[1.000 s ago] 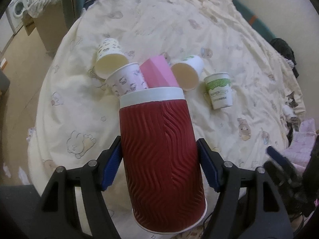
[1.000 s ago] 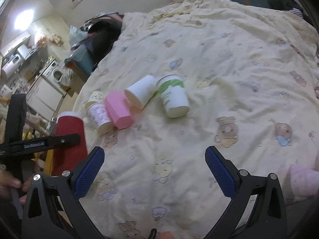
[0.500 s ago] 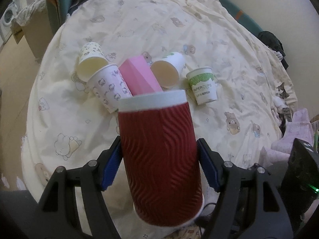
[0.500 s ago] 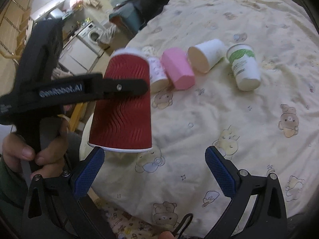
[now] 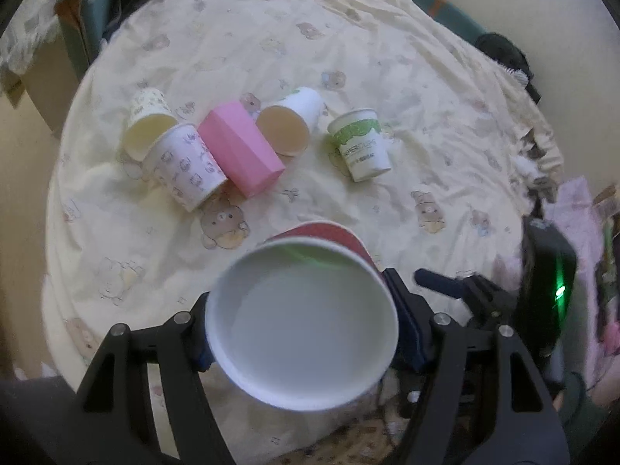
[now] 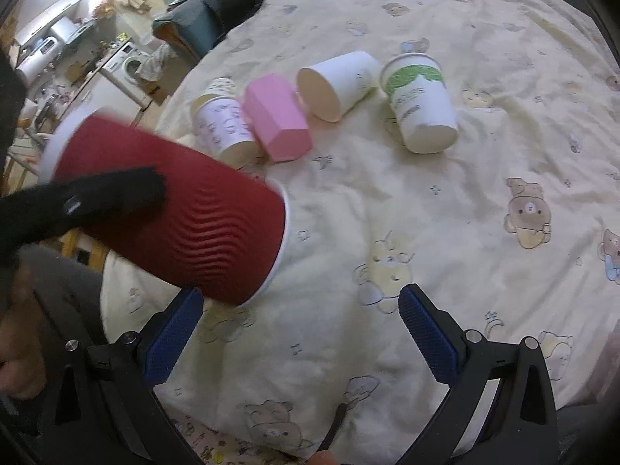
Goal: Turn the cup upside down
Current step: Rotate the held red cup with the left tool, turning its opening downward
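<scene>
Red cup [image 5: 302, 333] sits clamped in my left gripper [image 5: 306, 329], tipped sideways; my right gripper [image 6: 300, 327] gapes wide, holding nothing.

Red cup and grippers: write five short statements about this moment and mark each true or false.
1. The left gripper is shut on the red cup. True.
2. The right gripper holds a cup. False: its jaws stand wide open with only the bedsheet between them.
3. The red cup stands upright on the bedsheet. False: it is held tilted in the air above the bed.
4. In the left wrist view, the red cup's white open end faces the camera. True.
5. The pink cup stands upright on its base. False: it lies on its side between the kitten-print cup and a white cup that also lies on its side.
</scene>
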The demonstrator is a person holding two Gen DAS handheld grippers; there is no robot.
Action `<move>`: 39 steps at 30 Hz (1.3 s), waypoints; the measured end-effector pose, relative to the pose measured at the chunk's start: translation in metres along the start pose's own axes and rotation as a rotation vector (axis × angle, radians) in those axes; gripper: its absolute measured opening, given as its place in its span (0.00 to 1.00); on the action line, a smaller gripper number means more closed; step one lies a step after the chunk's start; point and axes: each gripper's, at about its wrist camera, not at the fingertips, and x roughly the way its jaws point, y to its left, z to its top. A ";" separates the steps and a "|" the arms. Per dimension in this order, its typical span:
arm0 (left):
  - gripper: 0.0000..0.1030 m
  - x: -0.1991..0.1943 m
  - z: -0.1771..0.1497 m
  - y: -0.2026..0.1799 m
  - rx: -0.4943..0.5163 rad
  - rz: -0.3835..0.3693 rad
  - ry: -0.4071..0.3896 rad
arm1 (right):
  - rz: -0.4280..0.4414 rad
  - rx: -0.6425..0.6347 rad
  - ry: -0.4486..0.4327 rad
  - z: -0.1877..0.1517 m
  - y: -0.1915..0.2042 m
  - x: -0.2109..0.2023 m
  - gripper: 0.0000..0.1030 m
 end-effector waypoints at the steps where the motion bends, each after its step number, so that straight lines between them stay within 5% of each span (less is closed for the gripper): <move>1: 0.66 0.000 0.001 -0.001 0.010 0.029 -0.007 | 0.006 0.010 -0.002 0.000 -0.002 -0.001 1.00; 6: 0.66 0.004 0.015 0.003 0.004 0.101 0.022 | 0.020 0.059 -0.073 0.002 -0.014 -0.022 1.00; 13: 0.66 0.024 0.042 -0.025 0.072 0.222 0.068 | -0.138 0.228 -0.245 0.000 -0.061 -0.069 1.00; 16: 0.66 0.048 0.048 -0.041 0.109 0.243 0.120 | -0.135 0.306 -0.275 -0.002 -0.081 -0.080 1.00; 20: 0.66 0.072 0.053 -0.058 0.158 0.361 0.102 | -0.091 0.384 -0.279 -0.007 -0.101 -0.085 1.00; 28: 0.66 0.103 0.057 -0.062 0.155 0.396 0.177 | -0.054 0.386 -0.284 -0.007 -0.099 -0.085 1.00; 39: 0.67 0.109 0.061 -0.058 0.124 0.377 0.161 | -0.010 0.412 -0.239 -0.008 -0.101 -0.076 1.00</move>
